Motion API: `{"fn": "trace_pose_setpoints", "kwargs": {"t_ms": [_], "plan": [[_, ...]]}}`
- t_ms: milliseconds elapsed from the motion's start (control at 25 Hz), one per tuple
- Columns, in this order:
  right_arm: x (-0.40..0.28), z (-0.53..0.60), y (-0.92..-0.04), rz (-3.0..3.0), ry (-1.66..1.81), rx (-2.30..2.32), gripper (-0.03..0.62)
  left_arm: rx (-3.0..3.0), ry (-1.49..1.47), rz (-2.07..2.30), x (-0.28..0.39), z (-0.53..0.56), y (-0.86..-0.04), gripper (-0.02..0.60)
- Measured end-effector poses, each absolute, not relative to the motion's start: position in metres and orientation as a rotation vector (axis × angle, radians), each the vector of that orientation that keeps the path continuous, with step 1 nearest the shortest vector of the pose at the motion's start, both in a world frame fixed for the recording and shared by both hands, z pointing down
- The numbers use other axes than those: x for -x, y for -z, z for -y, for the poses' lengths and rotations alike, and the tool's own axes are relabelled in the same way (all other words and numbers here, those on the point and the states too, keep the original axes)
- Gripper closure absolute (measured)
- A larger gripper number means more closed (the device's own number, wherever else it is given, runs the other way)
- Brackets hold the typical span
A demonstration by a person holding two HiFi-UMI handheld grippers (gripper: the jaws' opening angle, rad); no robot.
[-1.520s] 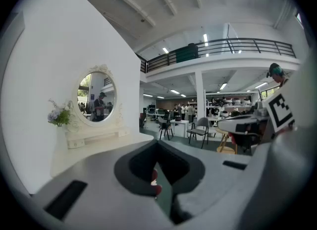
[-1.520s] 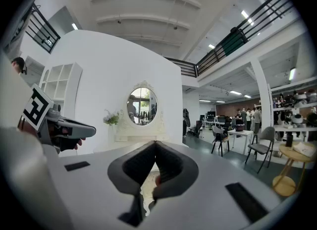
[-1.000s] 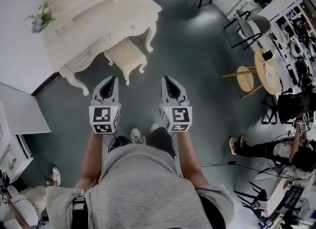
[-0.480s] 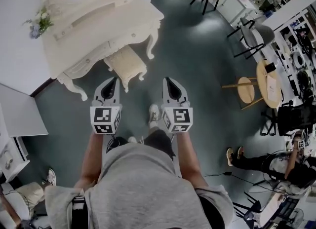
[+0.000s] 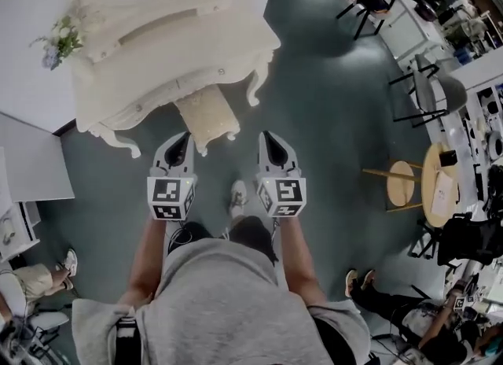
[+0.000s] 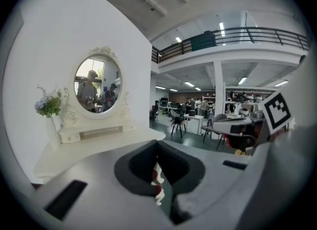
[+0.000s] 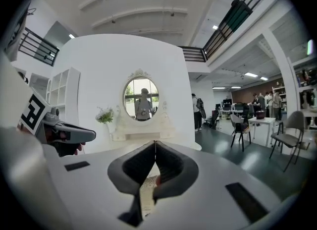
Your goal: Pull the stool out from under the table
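A cream cushioned stool [image 5: 207, 119] with carved legs stands partly tucked under the white dressing table [image 5: 169, 49], its front half showing on the grey floor. My left gripper [image 5: 180, 137] is shut and empty, its tip just in front of the stool's left front corner. The right gripper [image 5: 268, 135] is shut too, holding nothing, a little right of the stool. In the left gripper view the shut gripper [image 6: 157, 144] points at the dressing table [image 6: 94, 140] with its oval mirror. The right gripper [image 7: 155, 144] faces the same dressing table [image 7: 141, 132].
A vase of flowers [image 5: 55, 41] sits on the table's left end. A white cabinet [image 5: 31, 167] stands at the left. A round wooden table [image 5: 436, 186], a wooden stool [image 5: 401, 186] and black chairs [image 5: 440, 92] are at the right. Seated people [image 5: 393, 300] are lower right.
The person has stepped forward: the dressing table and stool have come closer to both grippers in the head view. Both grippers stay shut and empty.
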State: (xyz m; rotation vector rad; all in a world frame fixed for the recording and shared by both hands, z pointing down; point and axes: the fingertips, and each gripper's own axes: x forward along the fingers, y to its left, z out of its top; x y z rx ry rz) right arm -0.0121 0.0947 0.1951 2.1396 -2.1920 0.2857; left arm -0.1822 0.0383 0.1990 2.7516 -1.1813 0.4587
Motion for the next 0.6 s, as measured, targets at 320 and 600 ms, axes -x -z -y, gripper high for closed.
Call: {"fn": "trace_pose_setpoints", "kwargs": {"t_ms": [320,600], "plan": [[-0.031,-0.018,-0.242,2.336,-0.404,-1.926,0.580,-2.570,-0.525,1.357,0.152,0.020,-0.237,0.578],[-0.037,0.035,-0.295,2.374,-0.485,-1.761,0.580,-2.455,-0.546,1.453,0.152,0.051,-0.278,0.578]]}}
